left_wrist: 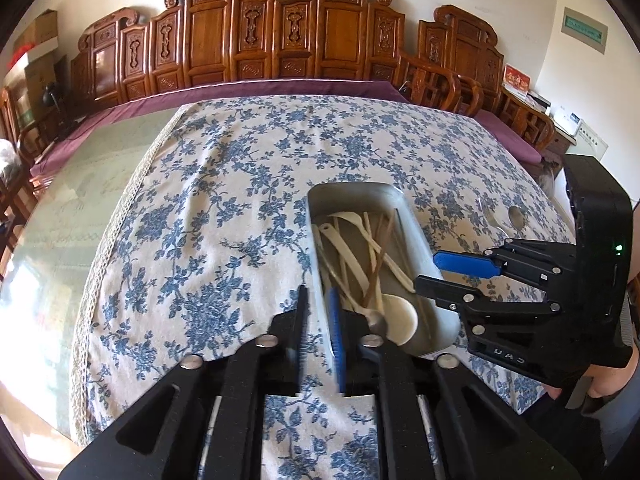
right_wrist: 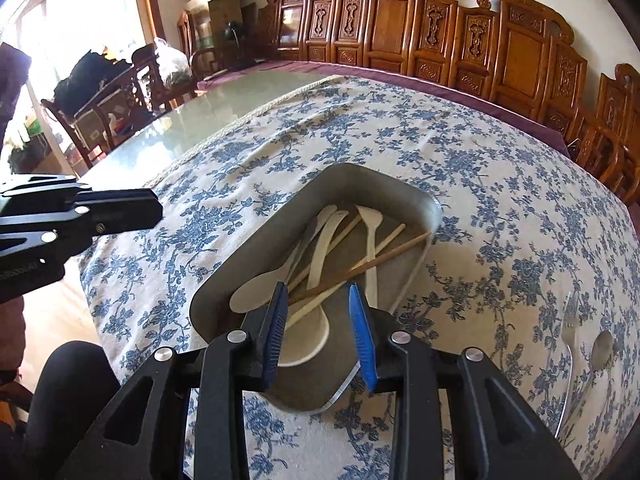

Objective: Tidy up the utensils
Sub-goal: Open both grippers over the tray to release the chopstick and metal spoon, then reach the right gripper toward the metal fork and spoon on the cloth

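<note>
A grey metal tray point(left_wrist: 352, 188) point(right_wrist: 256, 248) lies on the flowered cloth. It holds white plastic spoons point(left_wrist: 400, 316) point(right_wrist: 256, 294), wooden chopsticks point(left_wrist: 380, 256) point(right_wrist: 360, 268) and a small metal spoon point(left_wrist: 378, 322). My left gripper point(left_wrist: 320, 336) point(right_wrist: 154, 210) hovers by the tray's left wall. Its fingers stand a narrow gap apart, and only the cloth and the tray's rim show through. My right gripper point(right_wrist: 320, 332) point(left_wrist: 434, 272) hangs over the tray's near right end, jaws apart and empty. A metal fork point(right_wrist: 568, 332) and a metal spoon point(right_wrist: 600, 348) lie on the cloth right of the tray.
A clear plastic sheet point(left_wrist: 516, 216) point(right_wrist: 340, 396) with a round hole lies under and right of the tray. Left of the cloth is bare glass tabletop point(left_wrist: 72, 208) point(right_wrist: 240, 96). Carved wooden chairs point(left_wrist: 280, 40) point(right_wrist: 440, 36) line the far side.
</note>
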